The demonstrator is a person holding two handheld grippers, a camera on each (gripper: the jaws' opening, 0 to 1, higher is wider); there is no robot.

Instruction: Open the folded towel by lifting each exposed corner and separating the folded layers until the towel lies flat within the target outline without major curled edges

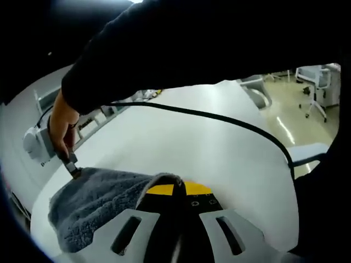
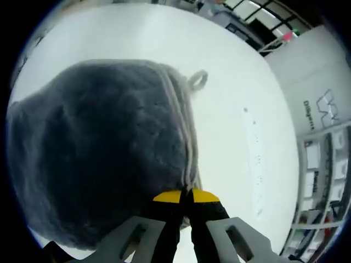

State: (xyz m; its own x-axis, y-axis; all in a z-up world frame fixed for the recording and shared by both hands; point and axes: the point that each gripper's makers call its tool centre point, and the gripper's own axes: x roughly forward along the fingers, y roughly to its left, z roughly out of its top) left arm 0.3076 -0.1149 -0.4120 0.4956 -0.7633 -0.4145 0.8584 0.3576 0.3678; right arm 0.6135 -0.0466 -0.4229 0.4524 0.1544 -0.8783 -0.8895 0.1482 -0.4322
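The left gripper has its fingers pressed together on a fold of the grey towel, and the cloth bunches up in a small hump right at the yellow tips. In the right gripper view, the right gripper pinches the towel too, with its fingers closed on the pale stitched edge. The towel lies on the white counter, and both grippers hold it at opposite sides. A little past the left gripper, at the far side of the towel, the right gripper comes in with a hand and a dark sleeve behind it. A black cable runs across the counter beyond the towel. In the right gripper view, a small hanging loop sticks out from the far edge of the towel. The towel looks thick, fluffy and soft, so I think it will be light and floppy and will sag and fold over when lifted. It should not slip much, because the fuzz grips well. The best place to hold looks like the stitched edge or a corner, taking just the top layer, so the layers can come apart. No outline shows on the counter near the towel. Far past it are chairs and shelves
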